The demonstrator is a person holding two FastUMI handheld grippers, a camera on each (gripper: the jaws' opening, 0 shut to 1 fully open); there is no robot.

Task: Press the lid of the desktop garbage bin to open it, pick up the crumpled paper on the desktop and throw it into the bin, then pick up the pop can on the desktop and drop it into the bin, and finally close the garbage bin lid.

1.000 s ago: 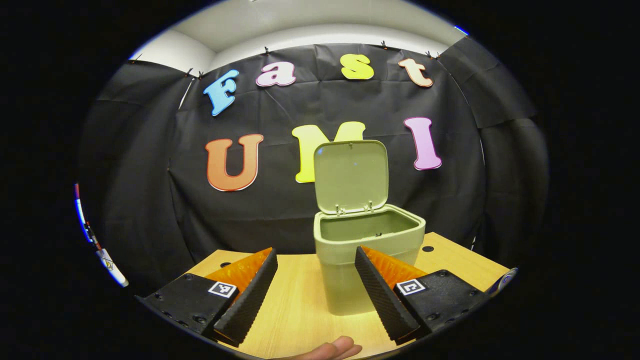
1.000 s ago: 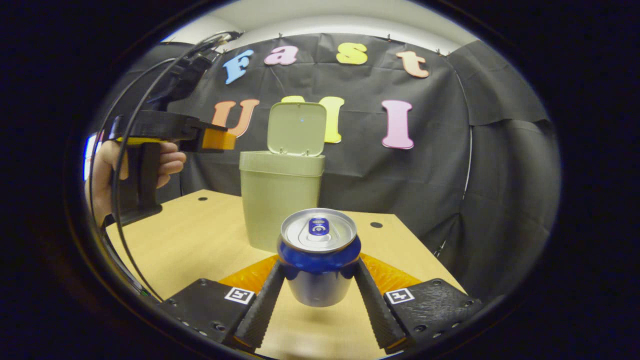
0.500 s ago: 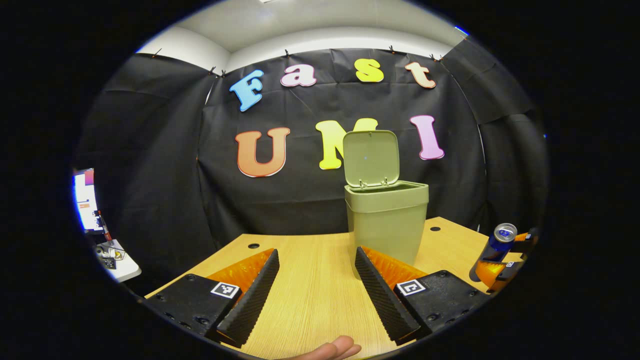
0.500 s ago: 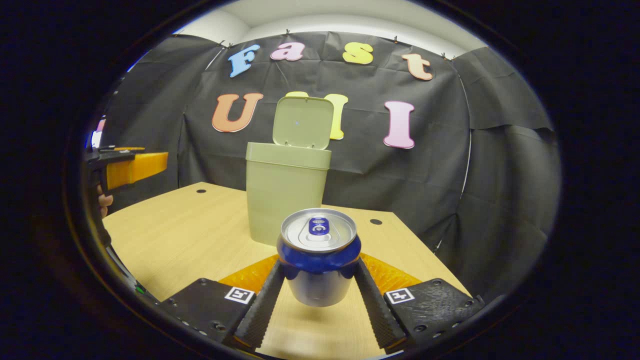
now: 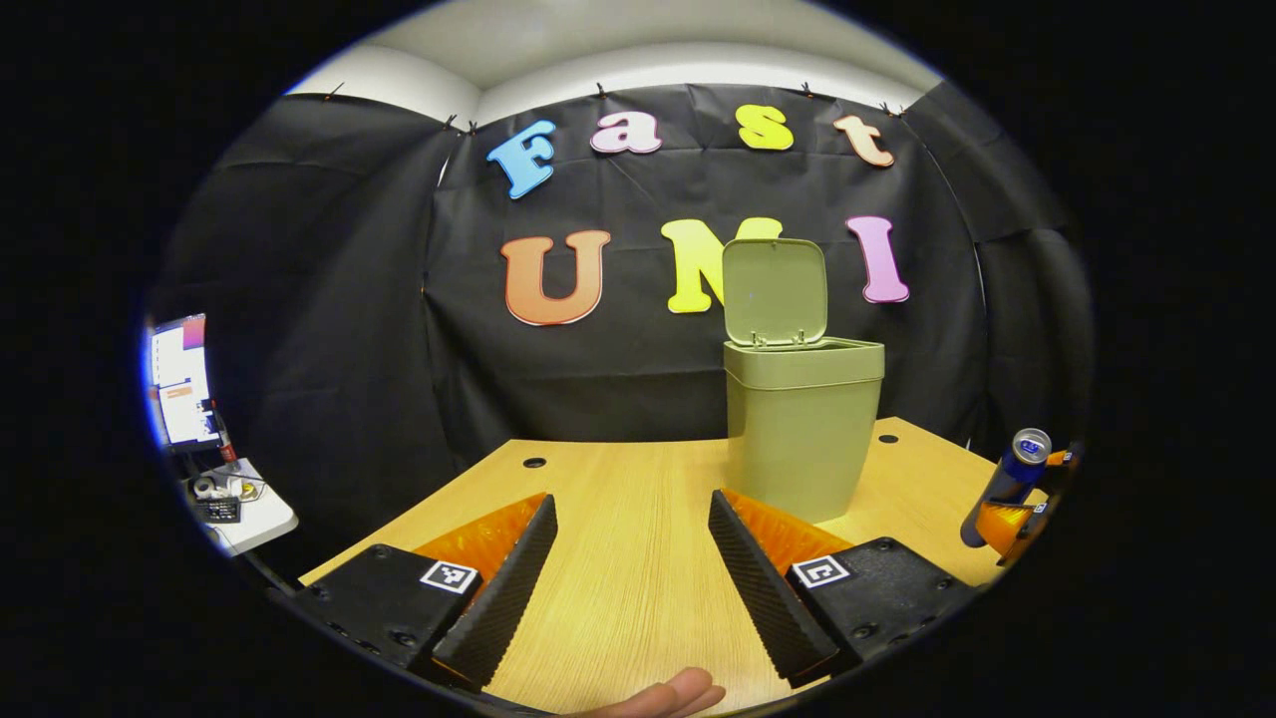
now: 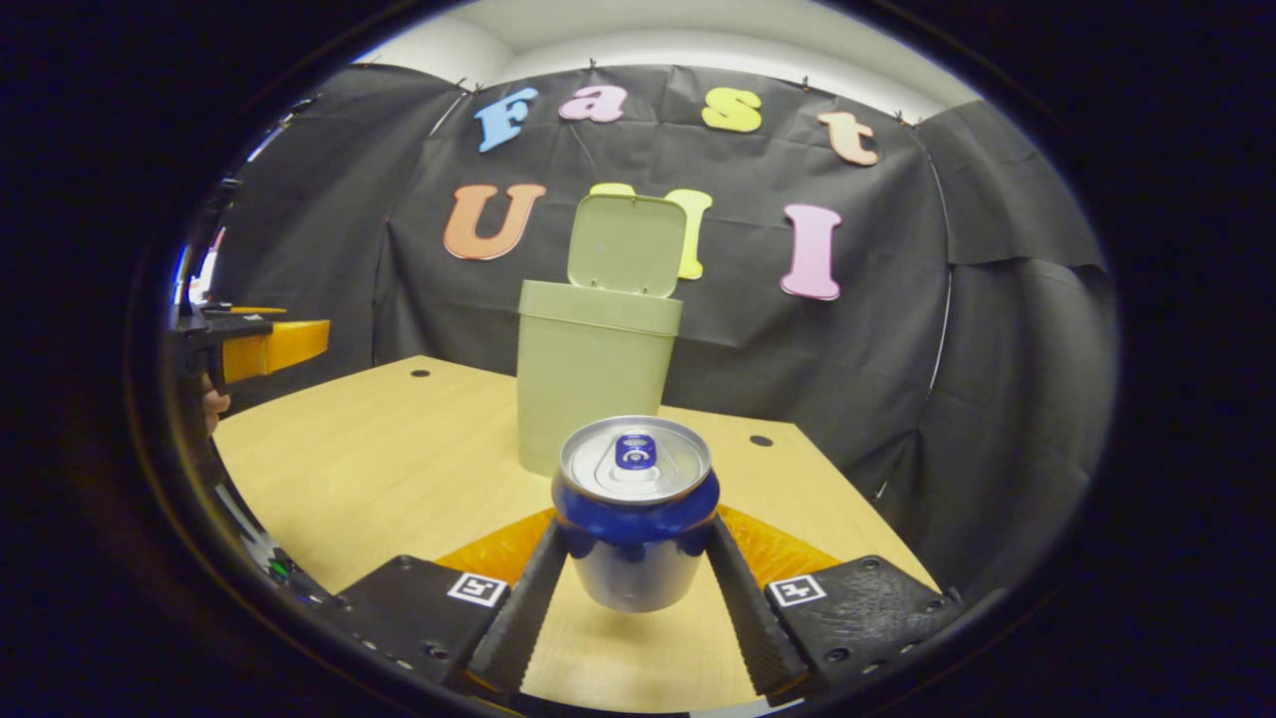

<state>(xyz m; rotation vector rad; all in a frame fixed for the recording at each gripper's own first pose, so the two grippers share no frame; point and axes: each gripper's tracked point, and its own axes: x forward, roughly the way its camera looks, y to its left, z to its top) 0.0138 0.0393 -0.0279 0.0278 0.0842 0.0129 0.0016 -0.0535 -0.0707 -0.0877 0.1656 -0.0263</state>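
- The right gripper (image 6: pixel 638 588) pinches the pop can (image 6: pixel 635 509) by both sides, upright, lifted clear of the desk (image 6: pixel 399 479).
- The can is probably light and thin-walled, smooth; a mid-body hold suits it.
- The bin (image 6: pixel 596 379) stands beyond, lid (image 6: pixel 626 244) up; open room lies above its rim.
- The left gripper (image 5: pixel 623 588) is spread wide, holding nothing, on the near left.

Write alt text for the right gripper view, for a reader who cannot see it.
The right gripper holds an upright blue and silver pop can between its two fingers, above a light wooden table. Beyond the can stands a green garbage bin with its lid raised. The left gripper shows at the left edge.
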